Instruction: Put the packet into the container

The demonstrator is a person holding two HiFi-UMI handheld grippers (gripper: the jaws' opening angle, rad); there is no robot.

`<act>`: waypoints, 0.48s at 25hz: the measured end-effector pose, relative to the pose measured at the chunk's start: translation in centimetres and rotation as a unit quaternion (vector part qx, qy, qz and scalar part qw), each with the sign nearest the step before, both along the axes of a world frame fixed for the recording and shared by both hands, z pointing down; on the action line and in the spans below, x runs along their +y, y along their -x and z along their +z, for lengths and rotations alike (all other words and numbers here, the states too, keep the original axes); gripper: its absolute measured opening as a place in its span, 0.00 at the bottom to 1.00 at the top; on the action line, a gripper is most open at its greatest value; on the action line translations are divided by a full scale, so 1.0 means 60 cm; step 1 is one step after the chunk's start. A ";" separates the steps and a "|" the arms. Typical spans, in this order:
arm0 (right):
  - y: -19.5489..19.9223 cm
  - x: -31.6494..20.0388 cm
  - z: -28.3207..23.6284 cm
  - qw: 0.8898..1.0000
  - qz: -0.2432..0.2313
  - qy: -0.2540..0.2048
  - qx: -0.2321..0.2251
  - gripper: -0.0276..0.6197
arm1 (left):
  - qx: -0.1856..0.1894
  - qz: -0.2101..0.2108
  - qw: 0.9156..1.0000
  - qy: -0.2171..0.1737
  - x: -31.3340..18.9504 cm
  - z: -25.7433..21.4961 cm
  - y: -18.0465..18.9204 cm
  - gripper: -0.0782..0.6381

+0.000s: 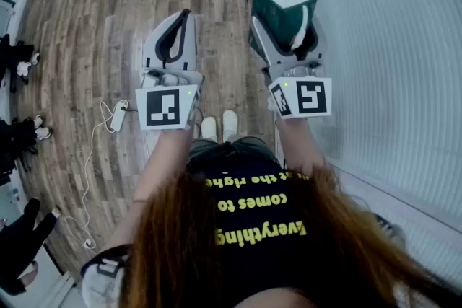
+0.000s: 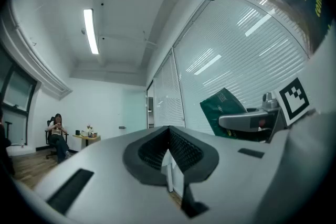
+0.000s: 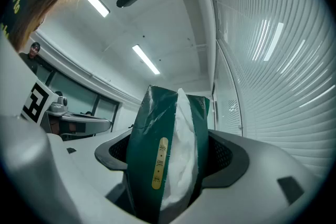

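Note:
A dark green packet [image 1: 283,3] with white tissue showing at its opening stands upright between the jaws of my right gripper [image 1: 286,27], which is shut on it. In the right gripper view the packet [image 3: 157,155] fills the gap between the black pads, and the right gripper [image 3: 170,152] points slightly upward. My left gripper [image 1: 179,31] is held beside it at the same height, shut with nothing in it. In the left gripper view the left gripper's [image 2: 168,136] pads meet at the tip, and the packet [image 2: 223,108] shows off to the right. No container is in view.
Below both grippers is a wooden floor [image 1: 94,25]. A wall of white blinds [image 1: 390,47] runs along the right. A white cable and power strip [image 1: 118,115] lie on the floor at left. A seated person [image 2: 56,136] is at a small desk far off.

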State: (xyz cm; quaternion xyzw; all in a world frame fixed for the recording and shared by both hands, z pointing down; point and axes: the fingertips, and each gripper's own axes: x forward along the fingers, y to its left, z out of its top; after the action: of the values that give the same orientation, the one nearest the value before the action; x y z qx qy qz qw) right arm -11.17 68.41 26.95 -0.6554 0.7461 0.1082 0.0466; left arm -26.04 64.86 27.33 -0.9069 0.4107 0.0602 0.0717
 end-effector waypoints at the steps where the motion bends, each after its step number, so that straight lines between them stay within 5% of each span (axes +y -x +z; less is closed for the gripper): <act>1: 0.000 0.000 -0.001 1.000 0.000 -0.001 -0.001 0.63 | -0.002 0.000 1.000 0.000 0.000 0.000 -0.002 0.11; 12: -0.020 -0.007 -0.012 1.000 -0.013 -0.012 0.011 0.63 | -0.013 -0.004 1.000 -0.012 -0.004 -0.006 -0.045 0.11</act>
State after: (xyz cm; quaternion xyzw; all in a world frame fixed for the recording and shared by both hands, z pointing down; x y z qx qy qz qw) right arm -9.96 67.96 26.22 -0.6437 0.7536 0.1238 0.0479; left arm -23.35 64.63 26.94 -0.9052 0.4125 0.0534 0.0878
